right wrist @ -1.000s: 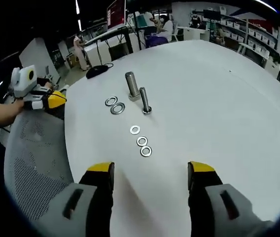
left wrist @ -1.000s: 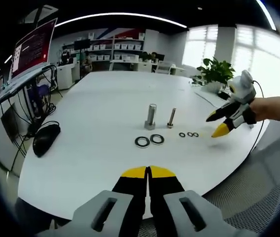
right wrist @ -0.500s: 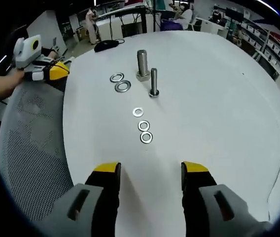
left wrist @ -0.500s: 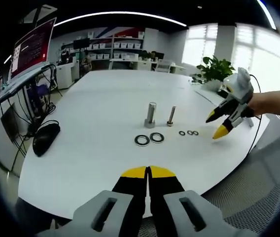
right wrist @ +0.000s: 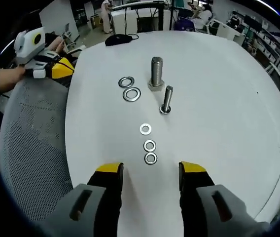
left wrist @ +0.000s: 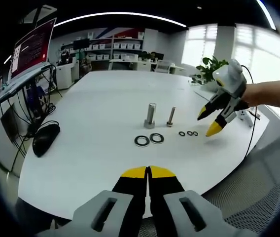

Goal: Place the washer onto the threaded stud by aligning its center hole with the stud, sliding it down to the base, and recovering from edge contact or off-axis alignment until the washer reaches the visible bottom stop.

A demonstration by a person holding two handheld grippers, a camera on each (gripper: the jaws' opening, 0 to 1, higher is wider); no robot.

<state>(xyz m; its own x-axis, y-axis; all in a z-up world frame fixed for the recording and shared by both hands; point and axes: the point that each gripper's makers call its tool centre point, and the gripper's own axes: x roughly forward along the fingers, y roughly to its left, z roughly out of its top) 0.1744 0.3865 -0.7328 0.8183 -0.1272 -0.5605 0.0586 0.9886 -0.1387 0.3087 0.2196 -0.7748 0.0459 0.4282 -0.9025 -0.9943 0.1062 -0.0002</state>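
Left gripper view: left tool (left wrist: 148,173) clenched, empty, above white table (left wrist: 95,98) | Right gripper view: right tool (right wrist: 147,170) released over nearest small washer (right wrist: 151,158), near thin stud (right wrist: 165,100); likely light, stiff, slippery, so pinch its rim.

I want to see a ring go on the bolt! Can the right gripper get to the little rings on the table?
Probably yes. The right gripper is open and pointed at the three small rings, which lie flat just ahead of it on the bare white table, with nothing between them.
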